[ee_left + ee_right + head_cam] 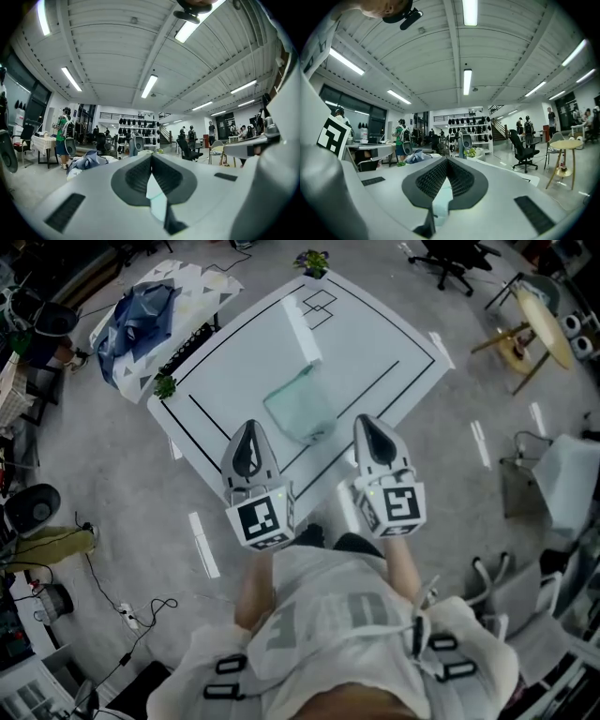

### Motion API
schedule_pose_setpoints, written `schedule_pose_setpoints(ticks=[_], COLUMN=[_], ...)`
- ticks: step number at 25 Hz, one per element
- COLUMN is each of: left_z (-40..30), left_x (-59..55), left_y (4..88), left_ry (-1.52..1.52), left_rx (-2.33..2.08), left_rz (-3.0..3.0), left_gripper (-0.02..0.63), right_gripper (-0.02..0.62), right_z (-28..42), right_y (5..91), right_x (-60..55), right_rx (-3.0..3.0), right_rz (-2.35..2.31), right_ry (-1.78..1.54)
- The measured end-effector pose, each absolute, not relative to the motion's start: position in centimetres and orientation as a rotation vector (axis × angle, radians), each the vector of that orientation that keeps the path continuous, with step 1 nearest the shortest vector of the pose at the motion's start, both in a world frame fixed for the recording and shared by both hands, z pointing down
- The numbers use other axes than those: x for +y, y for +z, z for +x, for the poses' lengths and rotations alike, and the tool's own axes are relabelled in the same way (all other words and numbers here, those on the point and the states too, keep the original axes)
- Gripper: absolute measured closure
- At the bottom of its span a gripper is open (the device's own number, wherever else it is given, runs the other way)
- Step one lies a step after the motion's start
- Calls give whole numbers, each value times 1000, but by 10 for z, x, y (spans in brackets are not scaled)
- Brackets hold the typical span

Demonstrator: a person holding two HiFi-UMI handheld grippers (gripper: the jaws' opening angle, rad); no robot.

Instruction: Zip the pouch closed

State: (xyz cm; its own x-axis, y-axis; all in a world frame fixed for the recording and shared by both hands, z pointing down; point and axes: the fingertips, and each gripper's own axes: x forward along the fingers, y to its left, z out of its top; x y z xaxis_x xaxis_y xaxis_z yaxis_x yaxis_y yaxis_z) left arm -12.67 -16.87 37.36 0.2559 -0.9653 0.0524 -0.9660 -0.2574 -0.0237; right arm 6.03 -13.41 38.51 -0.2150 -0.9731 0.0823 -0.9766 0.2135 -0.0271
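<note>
**Pouch** (302, 404): pale green, translucent. Noted lying flat on white table (375, 343) w/ black marked lines, toward the near edge and askew to the lines. Not touched by either tool. Zip state cannot be made out.

**L gripper** (251, 432) (151, 158): held level above near table edge, near the pouch's near-left side. In left gripper view, jaws are seen closed tip to tip; nothing clamped betw. pads.

**R gripper** (373, 427) (446, 161): held level, alongside the L gripper, well apart from it, to the pouch's near-right. In right gripper view, jaws are likewise seen closed, w/ nothing gripped.

In head view the pouch is seen betw. the two tips.

**Surroundings:** small plant (312, 261) recorded at far table corner, a second plant (166, 385) at left corner. Blue cloth (141, 315) noted on a covered side table beyond. Office chair (450, 261) observed on floor, far right.
</note>
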Motion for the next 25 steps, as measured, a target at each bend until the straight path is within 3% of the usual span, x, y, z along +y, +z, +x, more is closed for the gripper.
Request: schedule_pose_setpoints(ticks=[25], left_z=[-111], left_x=[-230], left_y=[366], left_ry=[27], left_rx=[-1999], left_rz=[2388], left_gripper=[597], right_gripper=[586], right_z=[75], right_y=[386], right_x=[-219], right_rx=[-2591], right_rz=[1762], right_ry=[229])
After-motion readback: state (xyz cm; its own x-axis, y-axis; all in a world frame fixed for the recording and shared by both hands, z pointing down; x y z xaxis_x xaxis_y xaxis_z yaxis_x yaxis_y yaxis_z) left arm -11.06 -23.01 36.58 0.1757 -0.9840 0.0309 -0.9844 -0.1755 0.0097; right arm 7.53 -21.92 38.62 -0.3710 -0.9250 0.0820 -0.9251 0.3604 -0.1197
